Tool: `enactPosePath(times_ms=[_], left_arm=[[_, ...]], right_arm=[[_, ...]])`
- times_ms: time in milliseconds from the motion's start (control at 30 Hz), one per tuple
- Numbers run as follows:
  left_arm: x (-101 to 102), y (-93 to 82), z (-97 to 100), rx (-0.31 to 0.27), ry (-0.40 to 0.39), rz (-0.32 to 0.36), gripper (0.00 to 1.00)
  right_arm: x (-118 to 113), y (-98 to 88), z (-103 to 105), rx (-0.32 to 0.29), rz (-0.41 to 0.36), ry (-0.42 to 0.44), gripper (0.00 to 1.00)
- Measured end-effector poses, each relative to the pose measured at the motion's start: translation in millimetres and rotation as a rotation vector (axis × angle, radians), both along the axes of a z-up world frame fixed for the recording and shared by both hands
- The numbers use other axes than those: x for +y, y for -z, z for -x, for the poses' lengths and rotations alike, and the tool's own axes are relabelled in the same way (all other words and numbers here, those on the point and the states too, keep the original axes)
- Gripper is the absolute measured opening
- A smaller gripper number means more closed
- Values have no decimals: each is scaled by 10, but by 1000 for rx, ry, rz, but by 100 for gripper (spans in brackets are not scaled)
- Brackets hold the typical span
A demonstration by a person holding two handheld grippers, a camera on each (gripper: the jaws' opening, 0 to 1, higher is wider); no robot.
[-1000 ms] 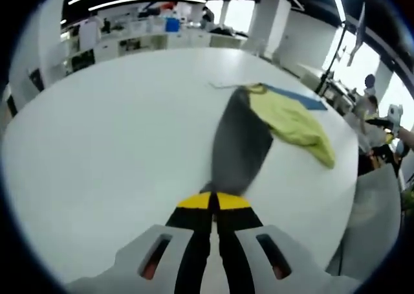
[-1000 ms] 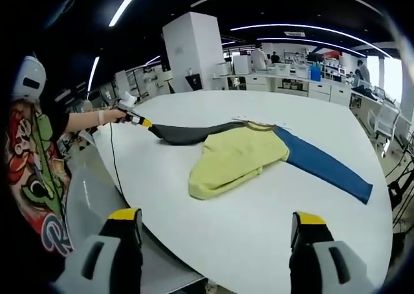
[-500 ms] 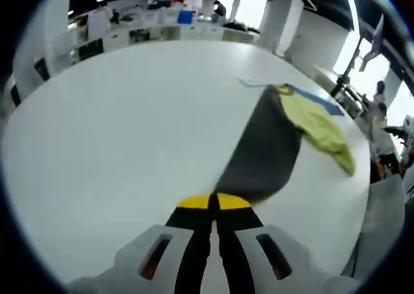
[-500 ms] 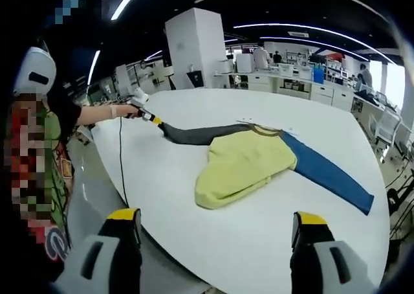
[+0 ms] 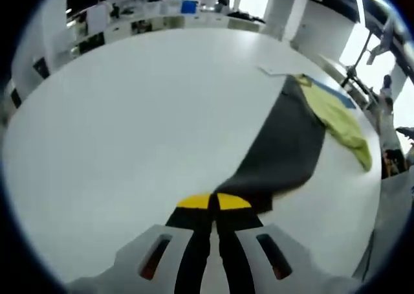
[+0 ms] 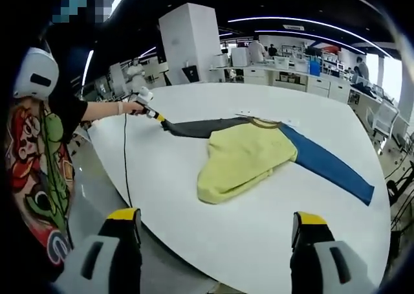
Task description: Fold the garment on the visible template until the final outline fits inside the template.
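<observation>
Dark grey sleeve point(image 5: 284, 145) of the garment point(image 6: 249, 158), spread on the white bench point(image 5: 116, 125), clamped at its cuff in the closed left fingers point(image 5: 213, 202) and drawn outward, probably to straighten it for folding; right gripper point(image 6: 213, 232) fingers apart, holding nothing.

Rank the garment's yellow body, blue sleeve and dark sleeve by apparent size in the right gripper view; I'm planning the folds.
1. yellow body
2. blue sleeve
3. dark sleeve, which lies farther from the camera, so its rank against the blue one is unsure.
</observation>
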State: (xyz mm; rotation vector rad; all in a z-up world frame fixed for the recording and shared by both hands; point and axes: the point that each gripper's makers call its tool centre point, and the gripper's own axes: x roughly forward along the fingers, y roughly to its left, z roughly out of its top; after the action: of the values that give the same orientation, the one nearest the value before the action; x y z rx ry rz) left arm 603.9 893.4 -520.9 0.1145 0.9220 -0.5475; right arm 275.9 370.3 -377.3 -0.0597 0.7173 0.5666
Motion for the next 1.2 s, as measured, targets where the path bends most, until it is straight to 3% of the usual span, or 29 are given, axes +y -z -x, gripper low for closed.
enactPosePath(times_ms=[333,700,900,1100,1200], left_arm=[[58,81,-199,17,2,-27,0],[136,106,54,91,29,-8,0],[102,82,103,73,37,-15,0],[195,40,47,29,32,-30,4],[176,-32,44,-10,42,-33,15]], right_arm=[[64,-20,-6,1,4,5,97],[192,30,-27,5,-2,-11,97],[222,15,-26,2,-4,-19,97],[196,1,-9,-2,-6,-8,97],[197,12,-1,0,-6,-7,97]])
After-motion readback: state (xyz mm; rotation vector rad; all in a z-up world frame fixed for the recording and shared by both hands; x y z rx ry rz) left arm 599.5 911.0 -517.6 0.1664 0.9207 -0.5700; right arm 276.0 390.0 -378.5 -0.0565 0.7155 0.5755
